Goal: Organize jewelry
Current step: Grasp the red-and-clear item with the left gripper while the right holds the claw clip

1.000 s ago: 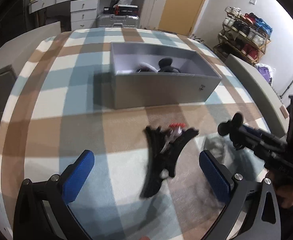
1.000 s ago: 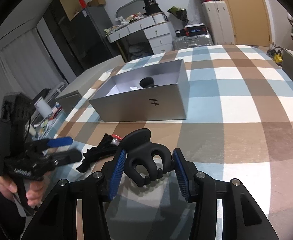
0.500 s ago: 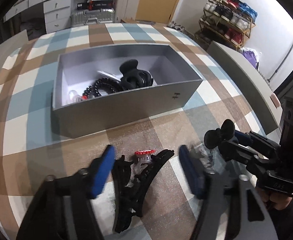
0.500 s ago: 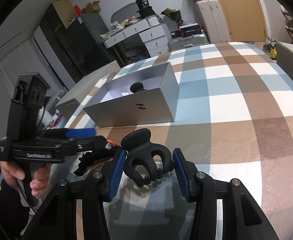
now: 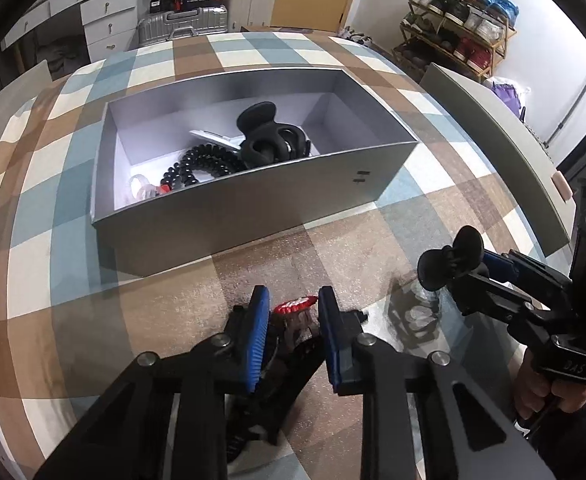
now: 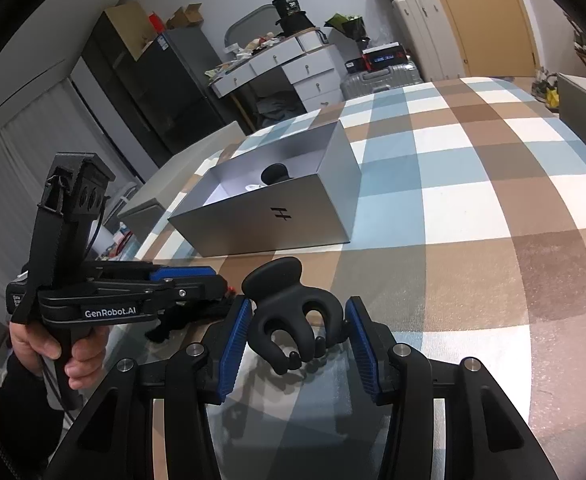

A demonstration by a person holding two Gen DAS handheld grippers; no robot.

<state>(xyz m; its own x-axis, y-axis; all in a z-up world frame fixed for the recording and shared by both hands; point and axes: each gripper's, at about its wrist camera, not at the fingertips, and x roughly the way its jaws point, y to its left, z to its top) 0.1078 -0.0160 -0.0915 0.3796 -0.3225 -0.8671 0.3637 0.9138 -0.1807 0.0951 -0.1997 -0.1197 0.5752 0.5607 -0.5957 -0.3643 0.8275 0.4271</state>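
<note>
Two clips in play at once here. Our right gripper point(image 6: 297, 334) is clamped on a black claw clip point(image 6: 293, 312), held above the checked table point(image 6: 473, 208) short of the grey box point(image 5: 253, 204). Our left gripper point(image 5: 291, 332) has its fingers narrowed around the red-topped clip point(image 5: 295, 306) near the table's front edge, though we can't tell if they're touching it. Biggest risk we see: both tools crowding the box together, or the left one pinching just the tip and dropping it.

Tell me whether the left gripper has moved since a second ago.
Yes. The left gripper has moved forward toward the grey box and narrowed around the red-topped clip; the box now looks closer.
</note>
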